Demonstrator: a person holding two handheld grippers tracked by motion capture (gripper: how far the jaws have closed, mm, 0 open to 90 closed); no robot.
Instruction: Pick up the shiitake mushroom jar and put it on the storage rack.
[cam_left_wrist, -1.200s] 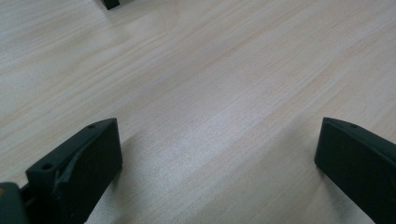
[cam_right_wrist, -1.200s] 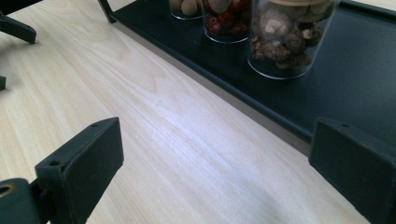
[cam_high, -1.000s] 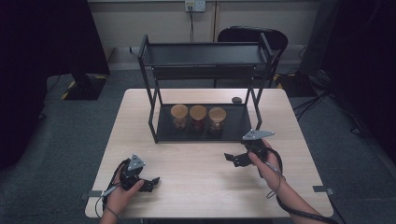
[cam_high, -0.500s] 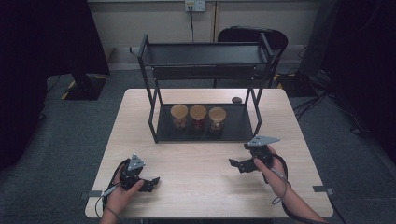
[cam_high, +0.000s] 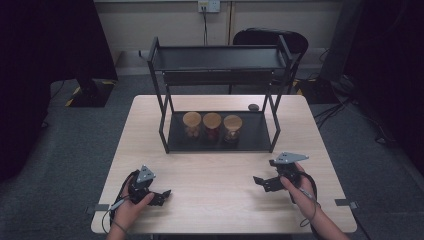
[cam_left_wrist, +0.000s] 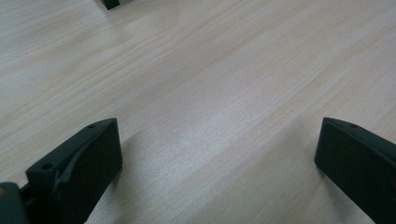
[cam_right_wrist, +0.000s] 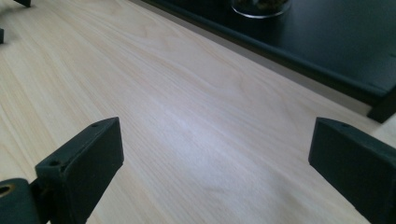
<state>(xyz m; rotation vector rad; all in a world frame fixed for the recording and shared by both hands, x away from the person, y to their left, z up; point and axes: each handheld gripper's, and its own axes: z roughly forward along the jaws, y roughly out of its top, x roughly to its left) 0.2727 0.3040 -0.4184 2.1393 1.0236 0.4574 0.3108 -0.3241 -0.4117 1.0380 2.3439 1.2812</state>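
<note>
Wooden table (cam_high: 215, 170) bears both gaping, empty grippers near three jars (cam_high: 212, 125).

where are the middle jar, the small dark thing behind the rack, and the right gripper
middle jar (cam_high: 212, 120), high view, on its round wooden lid
small dark thing (cam_high: 253, 107), high view, on its top, on the table behind the rack
right gripper (cam_high: 262, 182), high view, between its open jaw tips

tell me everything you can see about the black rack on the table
The black two-tier metal rack stands upright at the far middle of the pale wooden table. It has thin square legs, a tray-like top shelf and a dark glossy bottom shelf. Three wooden-lidded glass jars sit in a row on the bottom shelf. Neither claw touches it.
</note>
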